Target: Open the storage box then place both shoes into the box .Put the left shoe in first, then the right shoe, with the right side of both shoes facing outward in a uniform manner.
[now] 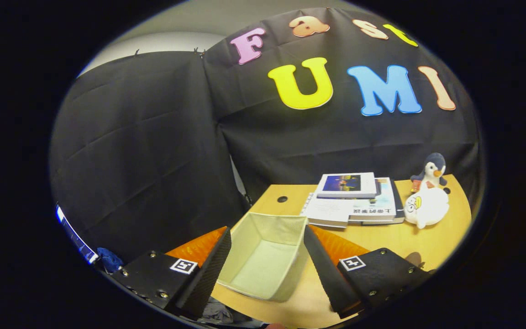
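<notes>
A pale fabric storage box (263,256) sits open on the wooden table (395,240), its inside bare. It lies just ahead of my gripper (267,235) and between the two fingers, which stand wide apart with nothing held. An orange surface (199,246) shows under or beside the box on both sides; I cannot tell what it is.
Beyond the box lies a stack of books (352,201). To their right stand a white plush toy (427,208) and a small penguin plush (433,171). A round cable hole (282,199) marks the table's far left corner. Black cloth walls close in behind and left.
</notes>
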`<state>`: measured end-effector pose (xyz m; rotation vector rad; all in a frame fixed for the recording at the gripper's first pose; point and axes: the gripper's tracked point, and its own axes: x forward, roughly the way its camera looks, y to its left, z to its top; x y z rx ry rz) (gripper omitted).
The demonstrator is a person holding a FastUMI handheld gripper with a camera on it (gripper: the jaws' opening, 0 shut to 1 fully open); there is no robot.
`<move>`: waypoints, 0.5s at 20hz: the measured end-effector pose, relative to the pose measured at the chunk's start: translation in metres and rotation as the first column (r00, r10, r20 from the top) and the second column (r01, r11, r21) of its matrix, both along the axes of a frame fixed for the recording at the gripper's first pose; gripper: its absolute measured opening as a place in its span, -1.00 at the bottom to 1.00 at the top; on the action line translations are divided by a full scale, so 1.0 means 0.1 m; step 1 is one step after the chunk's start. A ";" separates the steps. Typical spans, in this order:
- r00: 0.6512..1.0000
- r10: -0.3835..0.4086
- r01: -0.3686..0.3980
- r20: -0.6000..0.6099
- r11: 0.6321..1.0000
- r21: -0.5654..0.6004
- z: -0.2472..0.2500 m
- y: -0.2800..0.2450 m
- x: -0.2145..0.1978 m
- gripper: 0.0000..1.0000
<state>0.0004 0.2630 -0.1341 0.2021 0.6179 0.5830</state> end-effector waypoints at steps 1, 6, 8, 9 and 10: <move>1.000 -0.018 0.018 -0.003 1.000 -0.017 -0.05 -0.14 0.02 0.95; 0.995 -0.093 0.089 -0.040 0.992 -0.092 -0.41 -0.73 0.06 0.95; 0.992 -0.117 0.111 -0.052 0.988 -0.111 -0.57 -0.92 0.08 0.95; 0.990 -0.128 0.121 -0.053 0.986 -0.117 -0.62 -1.00 0.09 0.96; 0.989 -0.137 0.129 -0.057 0.984 -0.127 -0.69 -1.08 0.09 0.95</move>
